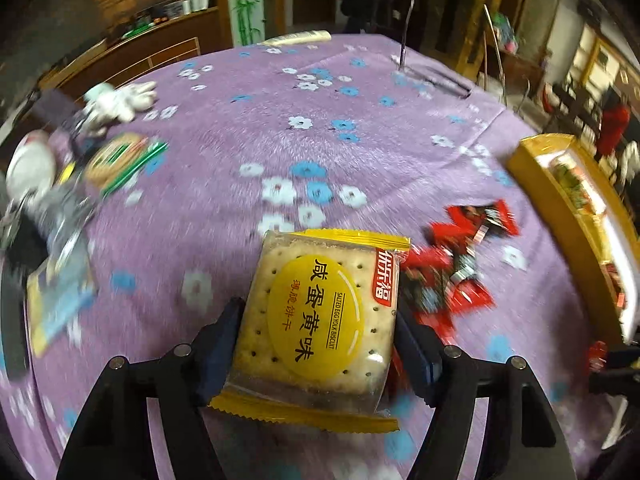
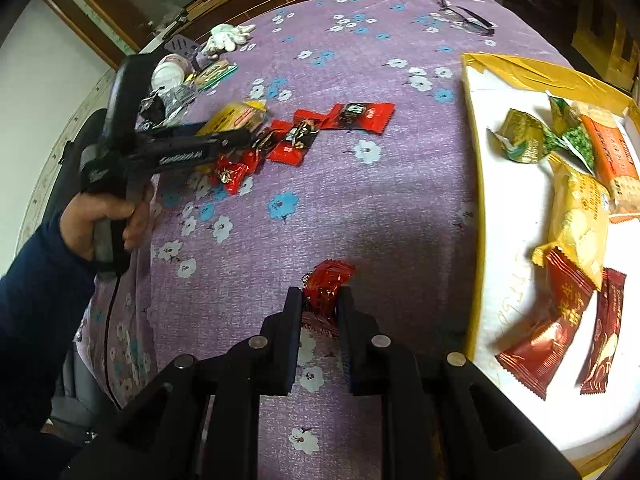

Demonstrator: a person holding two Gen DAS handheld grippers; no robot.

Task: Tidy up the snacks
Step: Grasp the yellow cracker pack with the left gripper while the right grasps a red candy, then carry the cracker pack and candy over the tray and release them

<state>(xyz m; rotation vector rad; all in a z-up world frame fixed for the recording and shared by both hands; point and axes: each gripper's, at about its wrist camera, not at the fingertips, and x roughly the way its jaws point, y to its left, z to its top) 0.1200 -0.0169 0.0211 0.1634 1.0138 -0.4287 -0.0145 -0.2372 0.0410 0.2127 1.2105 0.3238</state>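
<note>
My left gripper (image 1: 316, 344) is clamped on a salted egg yolk biscuit packet (image 1: 320, 320), one finger on each side of the wrapper, and the packet is lifted off the purple floral cloth of the desk (image 1: 240, 140). Taking the yellow-rimmed box (image 2: 476, 184) as my landmark, that packet sits well to its left, just above and beside the scattered red candy wrappers (image 2: 320, 128), which lie on the cloth between it and the box. From the right wrist I can see the left gripper's side and the hand (image 2: 100, 220) around its handle.

My right gripper (image 2: 320, 308) is pinched on a small red foil candy (image 2: 326, 284), close to the box's left wall but still outside it, over the cloth.

Inside the box, on its white floor, lie several snack packs (image 2: 576, 216): green, orange, yellow and dark red ones. Far from the box, near the desk's opposite edge, rest a white glove (image 2: 228, 36) and a pair of glasses (image 2: 464, 16).
</note>
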